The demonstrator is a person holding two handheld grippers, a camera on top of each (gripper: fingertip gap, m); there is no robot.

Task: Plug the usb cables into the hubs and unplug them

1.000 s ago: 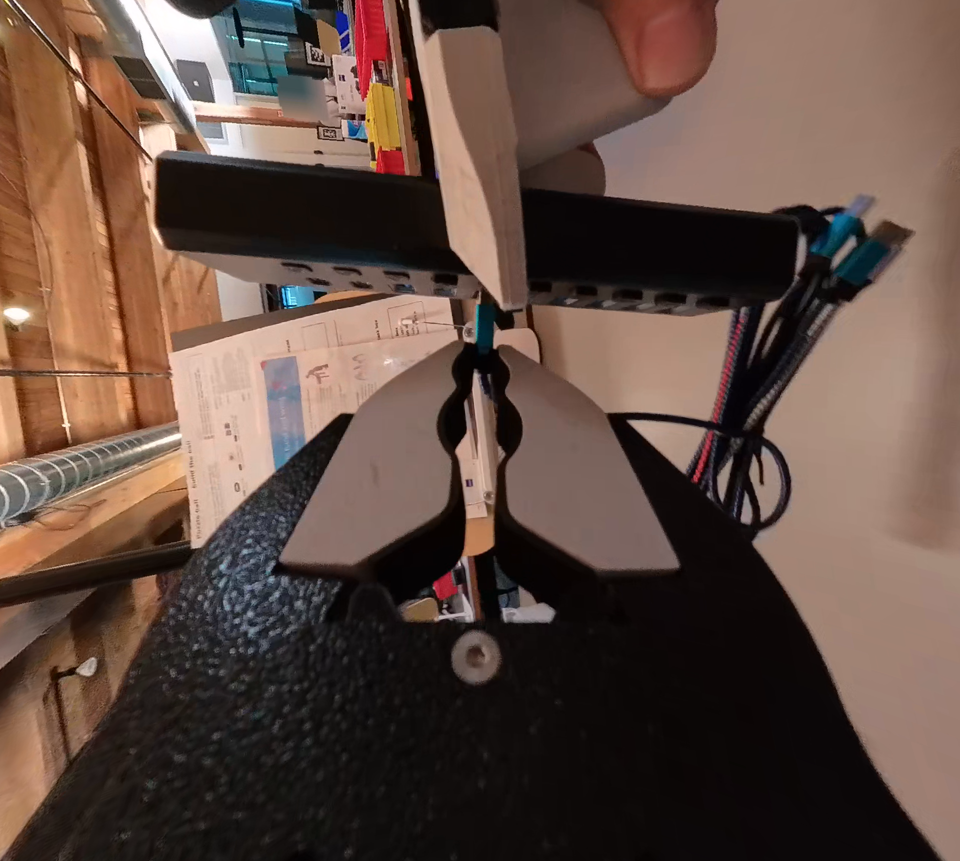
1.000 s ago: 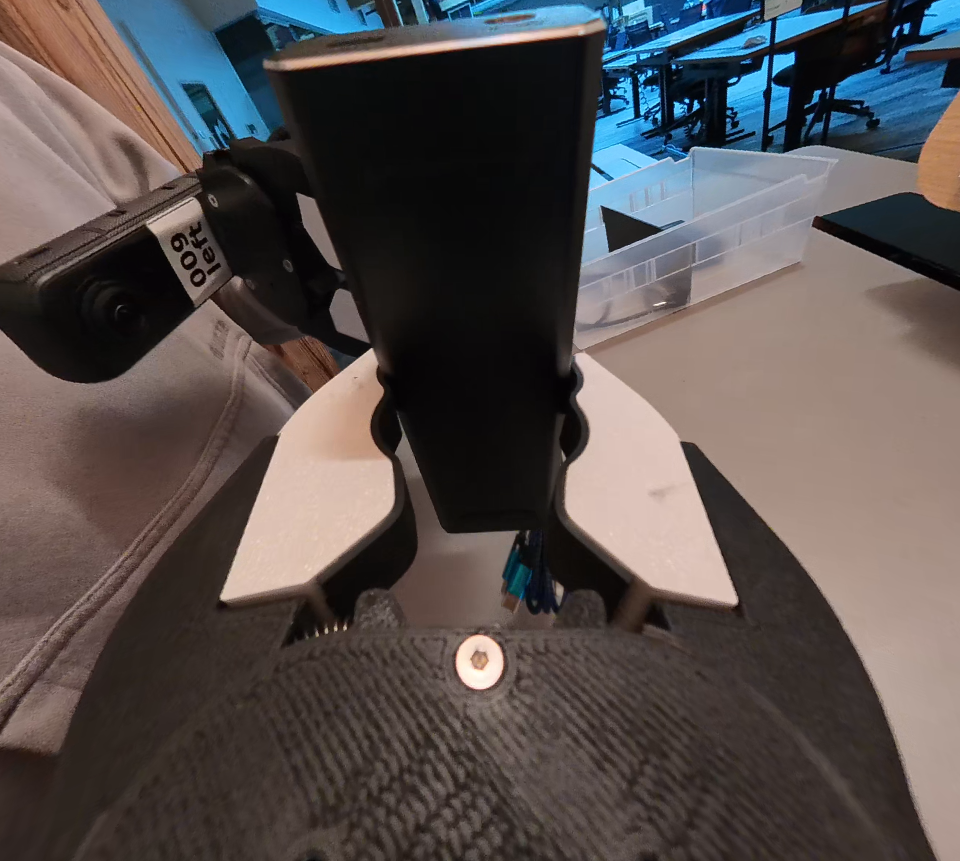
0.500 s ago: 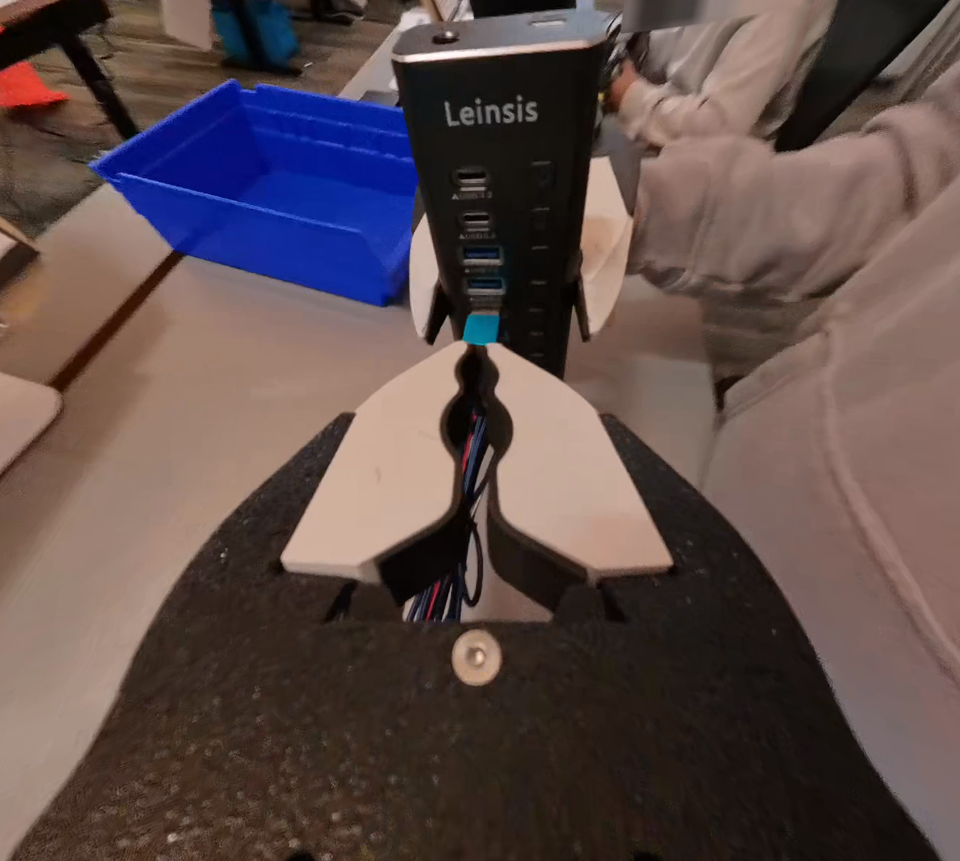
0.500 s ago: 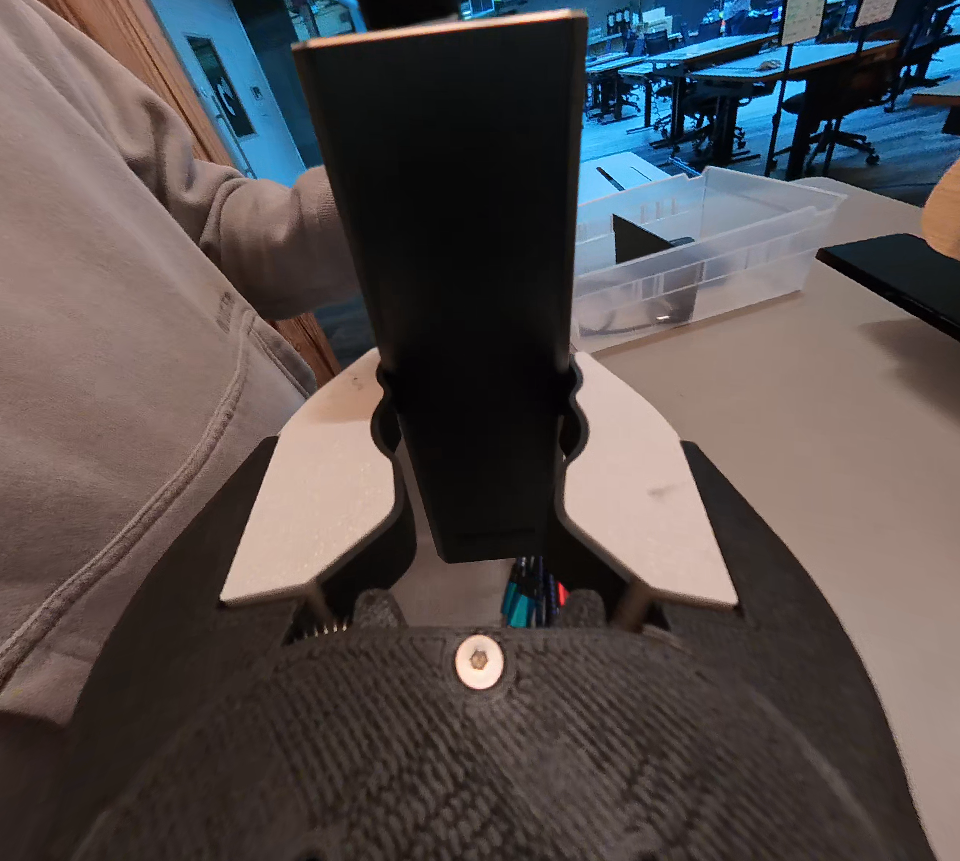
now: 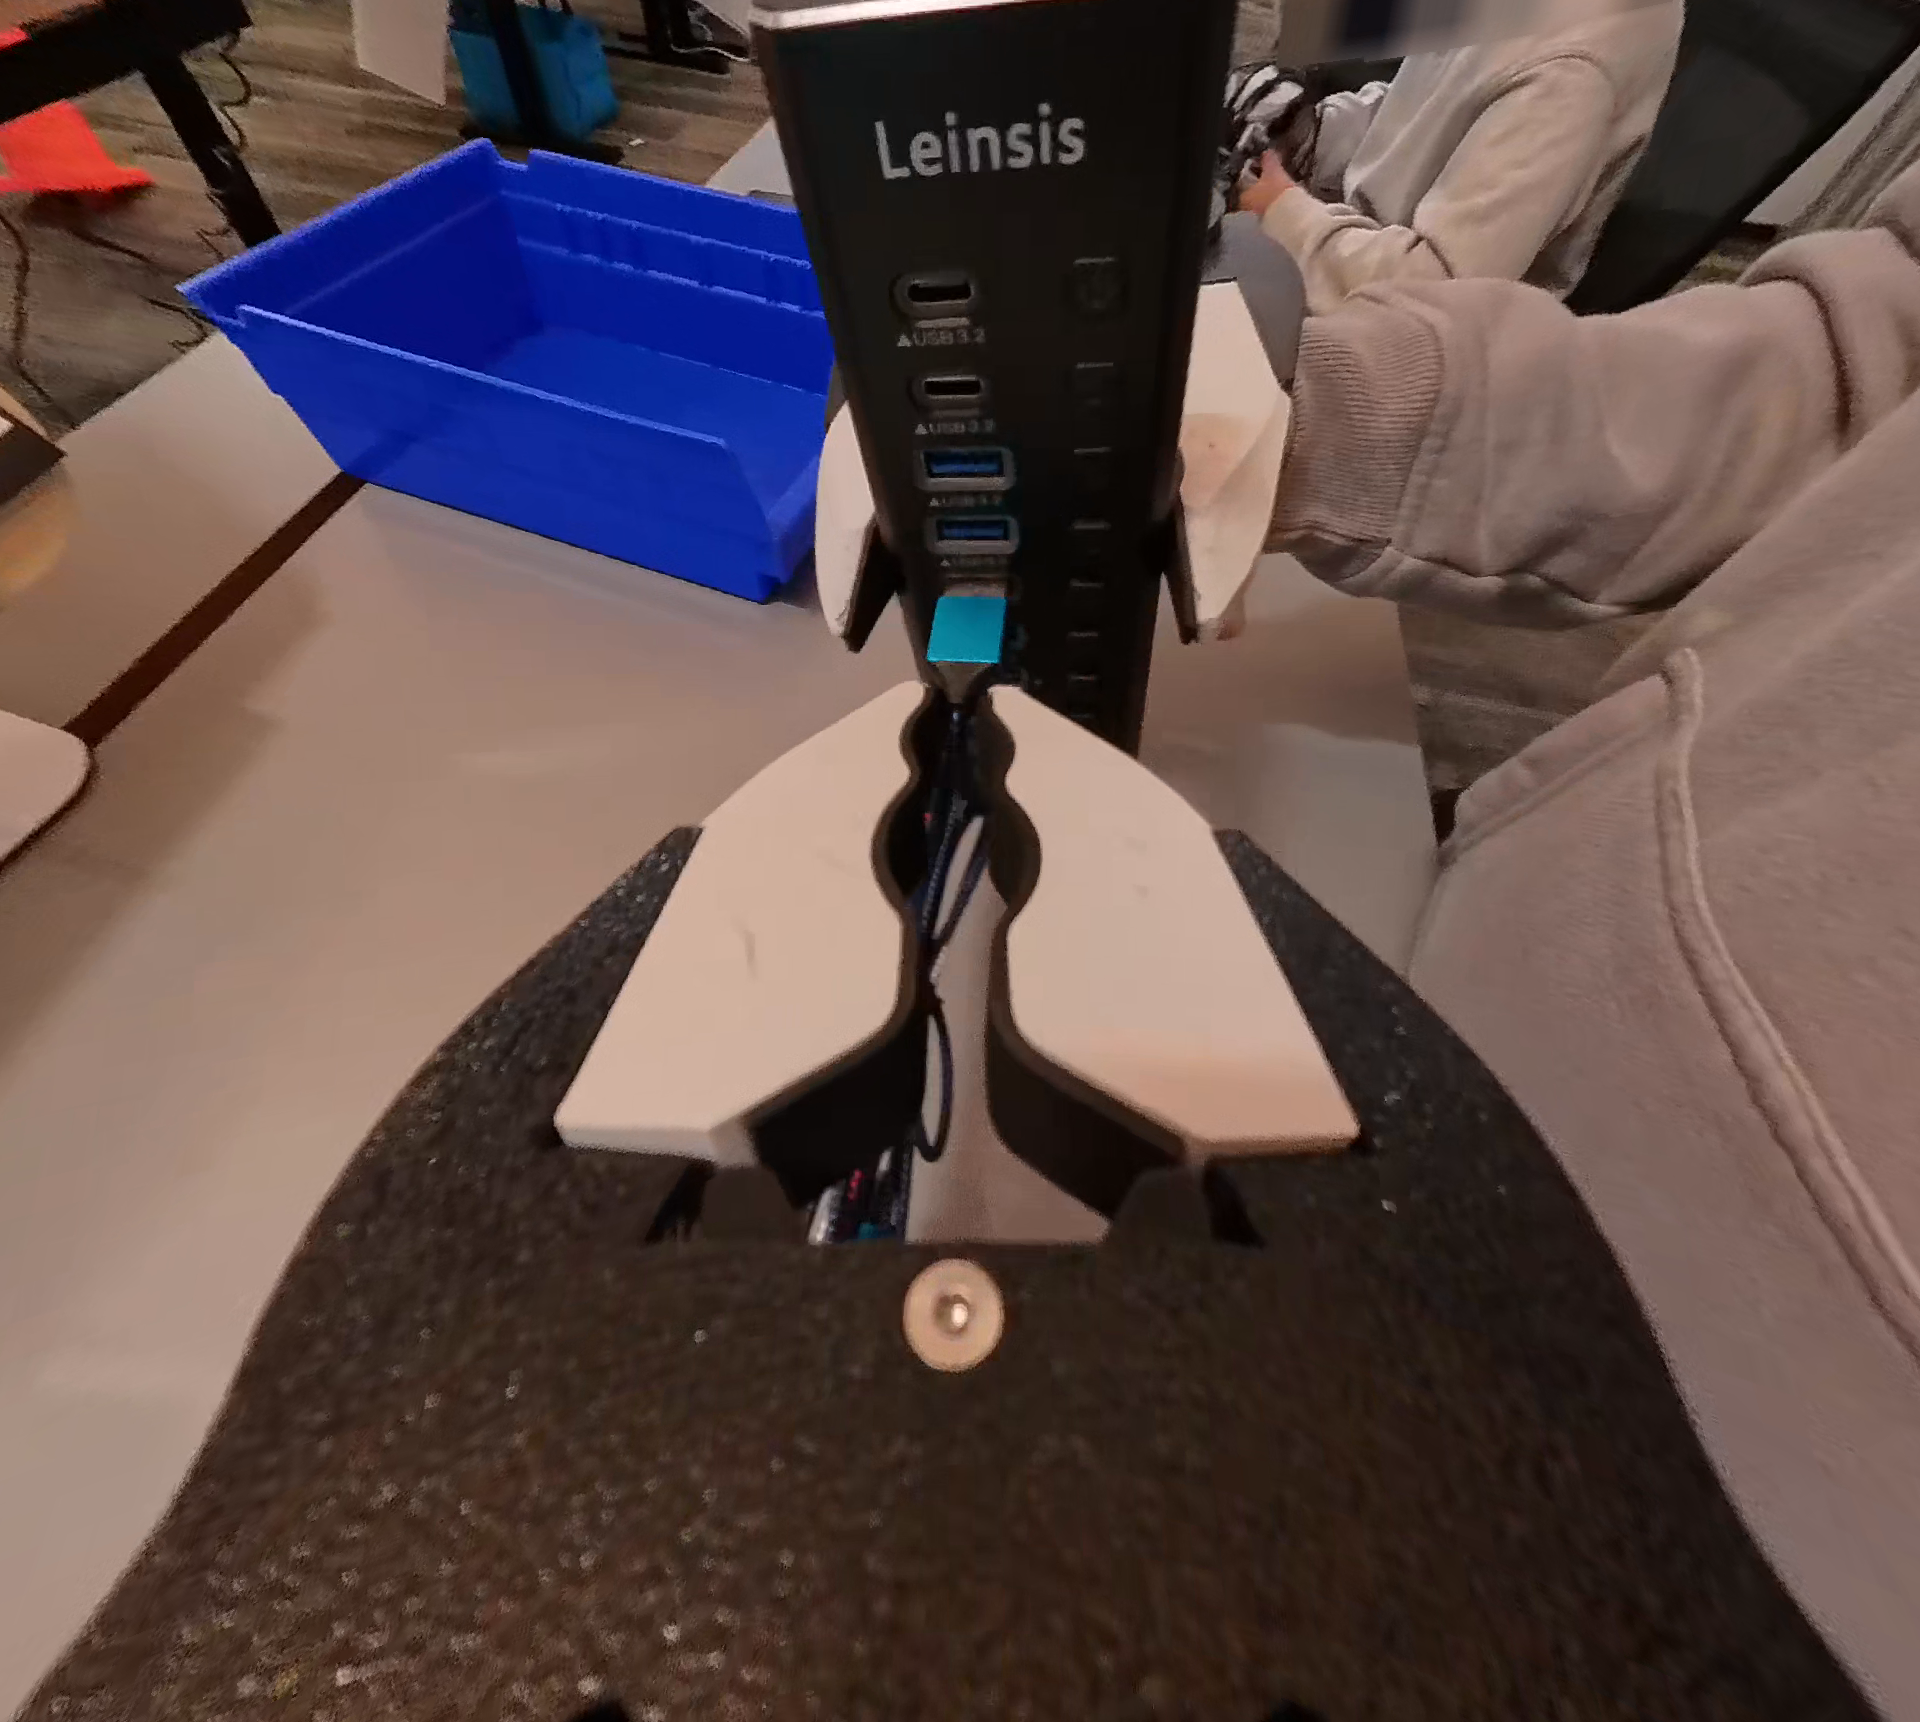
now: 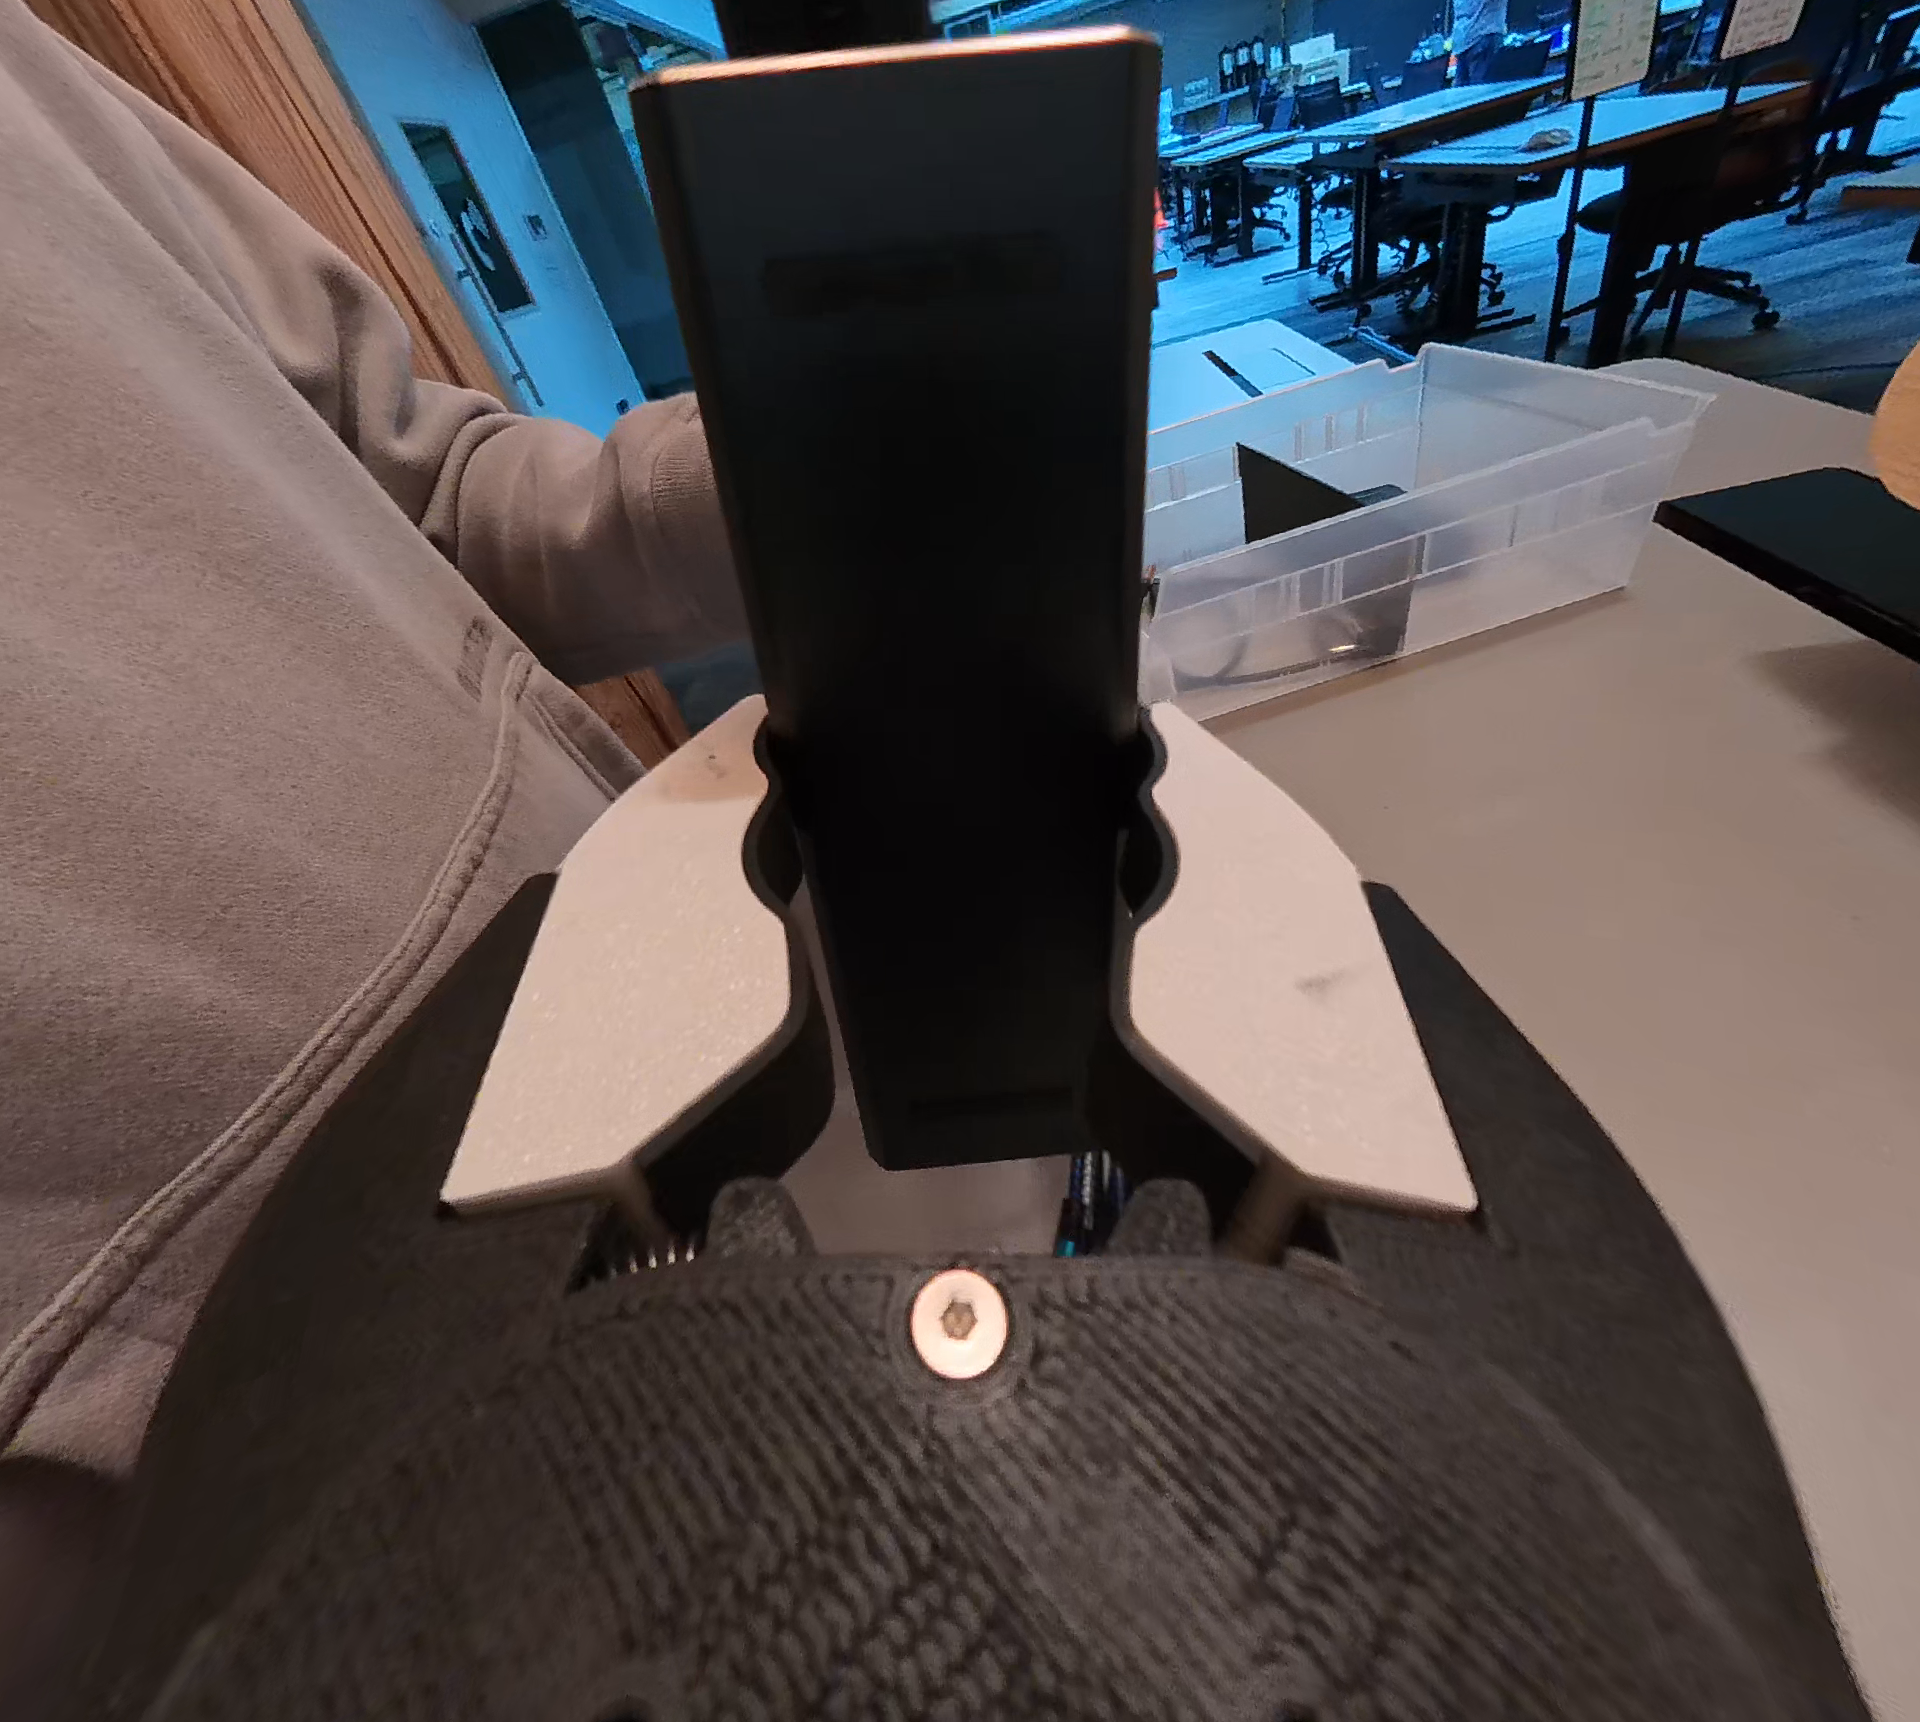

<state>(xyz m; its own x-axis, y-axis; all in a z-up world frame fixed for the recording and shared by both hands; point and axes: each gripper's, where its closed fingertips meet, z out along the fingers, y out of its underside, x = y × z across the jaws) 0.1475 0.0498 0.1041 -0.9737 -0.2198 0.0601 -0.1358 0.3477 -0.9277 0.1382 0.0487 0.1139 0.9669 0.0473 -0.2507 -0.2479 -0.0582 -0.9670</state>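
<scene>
Grey table (image 5: 416,841) across the lower half of the left wrist view. Blue bin (image 5: 540,384) at ten o'clock on it, open side toward the camera. Clear bin (image 6: 1455,509) at two o'clock in the right wrist view, a black divider standing inside.

Black hub (image 5: 997,301) upright at twelve o'clock in the left wrist view, port face toward the camera, seen from its plain back (image 6: 925,529) in the right wrist view. Clamped at its lower part by the right gripper (image 6: 951,799), one white finger (image 5: 1226,488) pressed against each side, jaws spread to the hub's width.

Left gripper (image 5: 961,716) just below the hub, jaws narrow, closed on a dark cable (image 5: 951,924) running back between the fingers. Teal usb plug (image 5: 968,628) at the tip, seated against a port under the two blue ones; depth of insertion not discernible.

Grey sleeve (image 5: 1507,467) at three o'clock behind the hub.
</scene>
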